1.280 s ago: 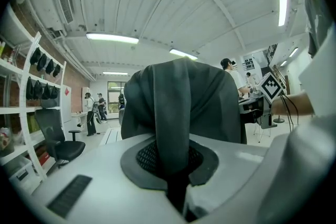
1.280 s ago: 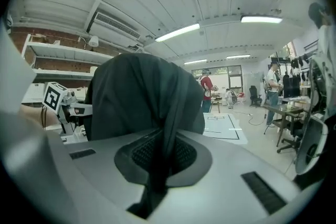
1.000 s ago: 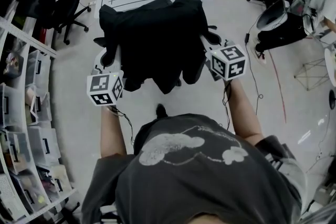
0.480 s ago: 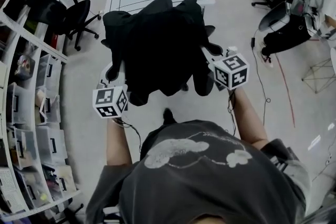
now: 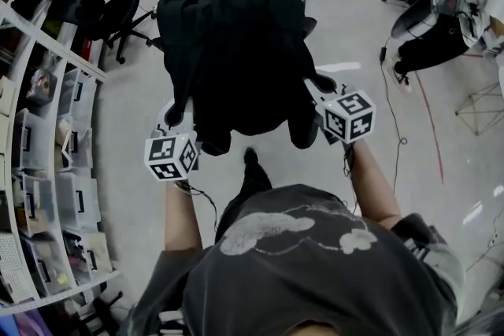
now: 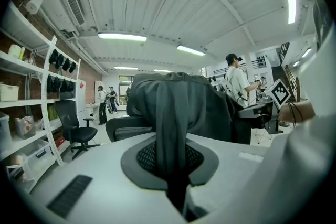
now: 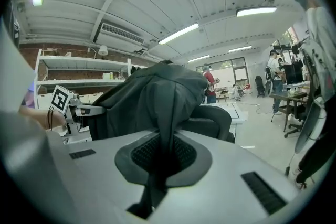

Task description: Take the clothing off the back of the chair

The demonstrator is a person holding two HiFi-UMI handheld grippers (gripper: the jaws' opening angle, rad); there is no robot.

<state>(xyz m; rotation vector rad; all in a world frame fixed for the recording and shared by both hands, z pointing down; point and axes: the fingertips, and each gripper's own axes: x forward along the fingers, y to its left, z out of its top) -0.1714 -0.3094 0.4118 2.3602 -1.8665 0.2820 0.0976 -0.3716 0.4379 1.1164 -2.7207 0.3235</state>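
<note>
Pinching the black garment (image 5: pixel 236 51), left gripper (image 5: pixel 185 112) and right gripper (image 5: pixel 316 89) fingers hover above pale floor (image 5: pixel 126 110) beside shelves (image 5: pixel 39 134).

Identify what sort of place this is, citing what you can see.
Probably a lab or workshop-style office: open shelving holding storage bins along one wall, a wheeled office chair, and another person standing among equipment.

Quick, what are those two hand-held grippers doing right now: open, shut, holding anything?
Left hand-held gripper: closed, pinching the dark garment.
Right hand-held gripper: closed, pinching the same dark garment.
</note>
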